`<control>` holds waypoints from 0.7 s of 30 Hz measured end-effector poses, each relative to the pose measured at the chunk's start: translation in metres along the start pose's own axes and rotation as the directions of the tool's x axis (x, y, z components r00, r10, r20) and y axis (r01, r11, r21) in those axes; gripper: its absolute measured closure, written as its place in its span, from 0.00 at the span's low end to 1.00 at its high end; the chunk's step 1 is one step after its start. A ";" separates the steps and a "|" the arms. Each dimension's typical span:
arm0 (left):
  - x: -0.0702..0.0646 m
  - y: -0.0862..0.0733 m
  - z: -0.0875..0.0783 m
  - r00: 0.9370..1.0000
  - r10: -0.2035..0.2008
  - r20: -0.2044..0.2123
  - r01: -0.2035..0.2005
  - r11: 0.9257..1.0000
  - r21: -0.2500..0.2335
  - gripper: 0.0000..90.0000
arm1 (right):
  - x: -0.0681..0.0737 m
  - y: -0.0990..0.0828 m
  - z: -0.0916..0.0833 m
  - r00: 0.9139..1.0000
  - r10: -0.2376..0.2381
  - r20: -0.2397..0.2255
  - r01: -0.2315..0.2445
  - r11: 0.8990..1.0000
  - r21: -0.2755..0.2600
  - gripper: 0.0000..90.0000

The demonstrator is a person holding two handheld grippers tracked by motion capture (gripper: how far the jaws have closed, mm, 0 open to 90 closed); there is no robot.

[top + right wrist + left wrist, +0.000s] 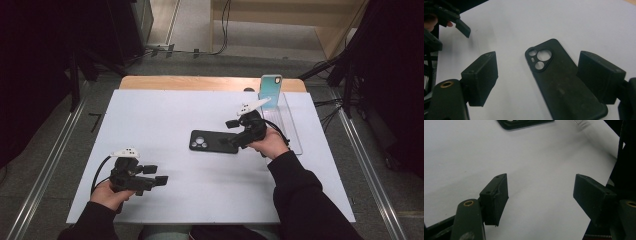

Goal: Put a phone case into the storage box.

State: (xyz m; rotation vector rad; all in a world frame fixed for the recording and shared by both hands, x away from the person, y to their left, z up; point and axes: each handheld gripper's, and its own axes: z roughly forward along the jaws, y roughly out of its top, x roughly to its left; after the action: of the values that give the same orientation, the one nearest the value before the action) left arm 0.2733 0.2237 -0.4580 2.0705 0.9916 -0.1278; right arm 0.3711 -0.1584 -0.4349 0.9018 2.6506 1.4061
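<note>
Right hand-held gripper (537, 77) hovers wide open, empty, over a matte black phone case (564, 85) lying flat, camera cutouts showing.

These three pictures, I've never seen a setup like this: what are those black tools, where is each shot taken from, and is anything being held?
A person sits at a white table holding a hand-operated two-jaw gripper in each hand. The high view looks down from above: the left gripper rests near the table's front, and the right gripper reaches toward a black phone case lying flat. The other two pictures come from cameras riding on each gripper, looking along its jaws. In the right gripper view the case lies on the table beyond the open jaws, not gripped. The left gripper's jaws are open over bare table. A teal phone case stands in a clear holder at the far right.
</note>
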 end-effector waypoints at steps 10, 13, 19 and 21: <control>0.000 -0.001 -0.001 1.000 -0.005 -0.002 0.005 1.000 -0.005 0.32 | -0.009 0.009 0.019 1.000 -0.014 -0.010 0.014 0.999 0.030 0.17; 0.001 -0.001 -0.002 1.000 -0.006 0.000 0.006 1.000 -0.005 0.32 | -0.012 0.011 0.023 1.000 -0.006 -0.004 0.006 0.999 0.048 0.17; 0.001 -0.002 -0.003 1.000 -0.009 -0.003 0.009 1.000 -0.009 0.32 | -0.020 0.015 0.030 0.992 0.048 0.113 -0.056 0.996 0.070 0.25; 0.001 -0.002 -0.003 1.000 -0.016 0.000 0.016 1.000 -0.011 0.32 | -0.023 0.015 0.031 0.985 0.074 0.153 -0.085 0.994 0.066 0.38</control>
State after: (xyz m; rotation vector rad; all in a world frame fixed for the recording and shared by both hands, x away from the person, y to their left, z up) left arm 0.2717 0.2267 -0.4575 2.0533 1.0066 -0.1303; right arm 0.4057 -0.1398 -0.4477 1.0860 2.5955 1.2093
